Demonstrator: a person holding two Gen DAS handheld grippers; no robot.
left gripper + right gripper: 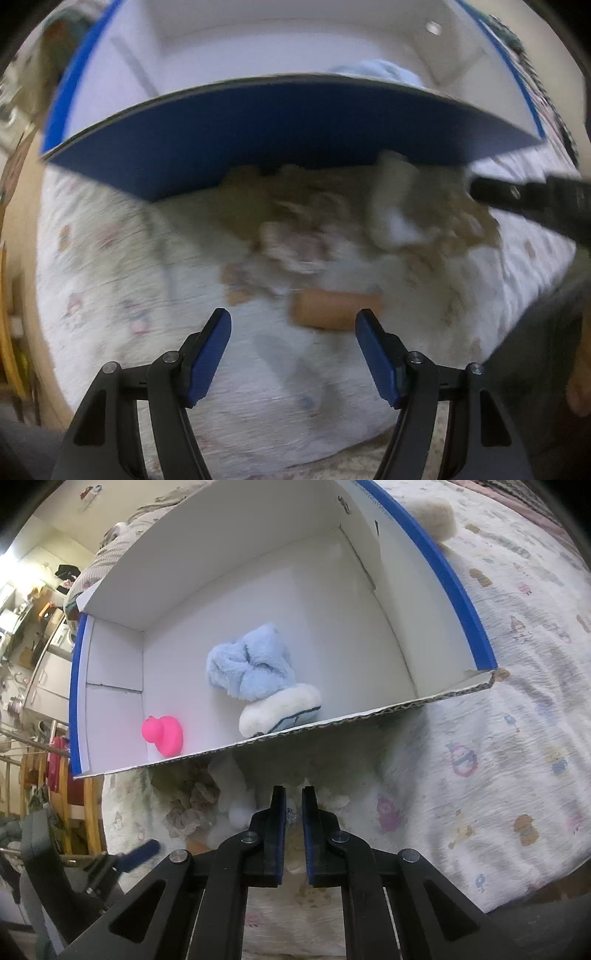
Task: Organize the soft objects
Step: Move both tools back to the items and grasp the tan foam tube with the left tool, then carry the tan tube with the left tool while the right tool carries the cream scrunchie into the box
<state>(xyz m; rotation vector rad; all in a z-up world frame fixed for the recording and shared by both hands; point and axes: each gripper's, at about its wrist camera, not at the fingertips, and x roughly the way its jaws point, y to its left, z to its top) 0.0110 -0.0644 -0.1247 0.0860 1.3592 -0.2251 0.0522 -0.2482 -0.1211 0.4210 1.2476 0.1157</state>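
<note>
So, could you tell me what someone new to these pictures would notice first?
Probably the big white box with blue edges lying on the patterned bedspread, with a fluffy light-blue plush in its middle and a bright pink duck in its near left corner. Just outside the box's near wall, the right gripper is shut on a pale fuzzy toy, while the left gripper hangs open above an orange roll.
</note>
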